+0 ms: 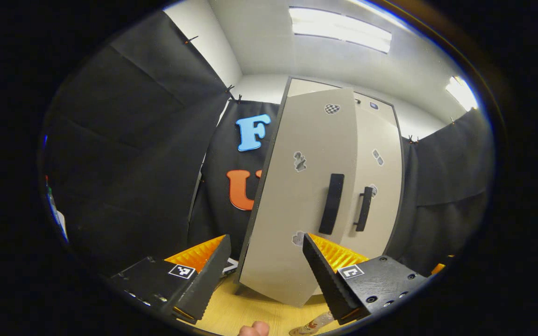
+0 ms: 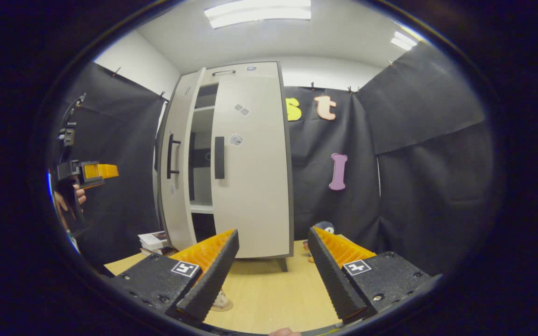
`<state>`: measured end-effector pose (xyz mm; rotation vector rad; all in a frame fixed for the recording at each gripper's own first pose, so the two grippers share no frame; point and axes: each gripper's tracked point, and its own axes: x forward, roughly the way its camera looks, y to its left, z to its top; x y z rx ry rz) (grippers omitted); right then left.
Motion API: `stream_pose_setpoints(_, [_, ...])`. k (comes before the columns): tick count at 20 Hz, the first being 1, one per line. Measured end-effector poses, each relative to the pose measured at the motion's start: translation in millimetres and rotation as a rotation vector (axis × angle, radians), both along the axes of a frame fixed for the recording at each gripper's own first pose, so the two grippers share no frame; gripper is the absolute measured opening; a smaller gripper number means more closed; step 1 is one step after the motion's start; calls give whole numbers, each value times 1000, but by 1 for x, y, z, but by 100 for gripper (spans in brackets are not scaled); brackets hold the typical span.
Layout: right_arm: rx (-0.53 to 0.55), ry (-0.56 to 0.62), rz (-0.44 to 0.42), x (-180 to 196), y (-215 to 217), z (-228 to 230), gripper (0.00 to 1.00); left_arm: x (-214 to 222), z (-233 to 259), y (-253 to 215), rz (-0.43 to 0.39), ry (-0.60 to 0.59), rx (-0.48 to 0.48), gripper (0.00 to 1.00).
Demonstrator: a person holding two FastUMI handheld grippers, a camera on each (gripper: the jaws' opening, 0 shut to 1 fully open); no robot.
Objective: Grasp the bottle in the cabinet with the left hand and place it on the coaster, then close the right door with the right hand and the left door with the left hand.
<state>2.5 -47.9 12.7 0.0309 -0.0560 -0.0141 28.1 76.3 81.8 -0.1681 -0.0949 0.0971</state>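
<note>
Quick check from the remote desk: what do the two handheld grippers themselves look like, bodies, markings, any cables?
Left gripper and right gripper look alike: two wedge-shaped fingers with ribbed faces on blocky black bodies with screw heads, each body carrying a small square black-and-white marker. In the right gripper view the left gripper shows at the far left on a black handle, dark cables rising above it.

Cabinet point(image 2: 250, 163) interior mostly hidden behind doors.

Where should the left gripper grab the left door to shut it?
The left gripper is probably best placed at the left door's handle, coming from the front. It is a long upright bar near the door's free edge, so open fingers could close across it sideways, or just push there.
</note>
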Motion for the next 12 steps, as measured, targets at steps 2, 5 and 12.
stream_pose_setpoints(2, [0, 5, 11, 1, 1, 1, 97, -17, -15, -11, 5, -3, 23, 99])
stream_pose_setpoints(5, [-9, 7, 10, -3, 0, -1, 97, -39, -37, -26, 14, 10, 68, 99])
stream_pose_setpoints(12, [-3, 37, 4, -3, -3, -14, 97, -57, -69, -56, 0, 57, 113, 95])
